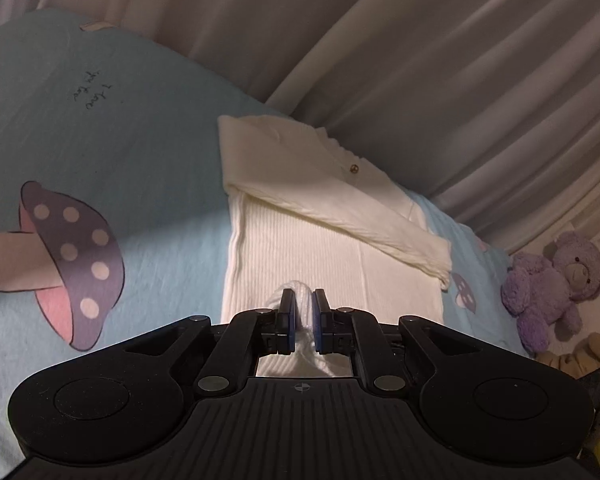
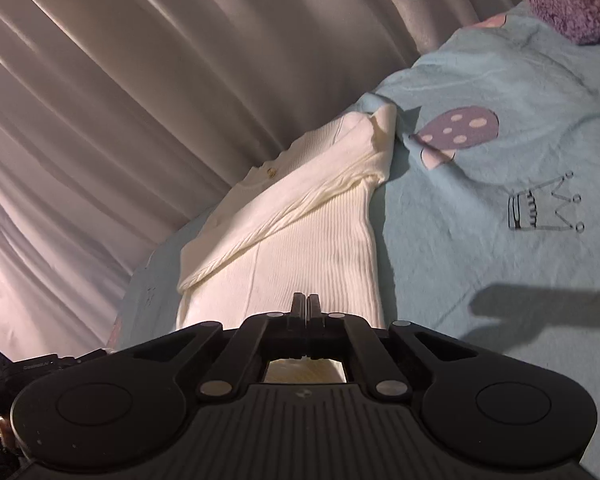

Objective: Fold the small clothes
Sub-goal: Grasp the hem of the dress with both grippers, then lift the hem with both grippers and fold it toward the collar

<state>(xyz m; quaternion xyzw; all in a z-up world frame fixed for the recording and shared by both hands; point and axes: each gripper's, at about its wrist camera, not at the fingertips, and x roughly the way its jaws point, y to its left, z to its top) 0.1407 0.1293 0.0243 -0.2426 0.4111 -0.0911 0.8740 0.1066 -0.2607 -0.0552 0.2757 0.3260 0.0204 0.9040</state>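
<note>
A cream ribbed knit top (image 1: 300,240) lies flat on the light-blue bedsheet (image 1: 140,152), one sleeve folded across its chest, a small button near the collar. My left gripper (image 1: 302,300) is shut on a bunched fold of the top's near hem, cloth squeezed between its blue pads. In the right wrist view the same top (image 2: 300,224) stretches away toward the curtain. My right gripper (image 2: 306,302) is shut at the top's near hem; its jaws are pressed together and cloth shows under them, but whether they pinch it is hidden.
The bedsheet (image 2: 500,160) has mushroom and crown prints. A beige curtain (image 1: 420,60) hangs right behind the top. A purple teddy bear (image 1: 552,284) and a beige soft toy (image 1: 580,356) sit at the right. Dark gear (image 2: 4,376) lies at the left.
</note>
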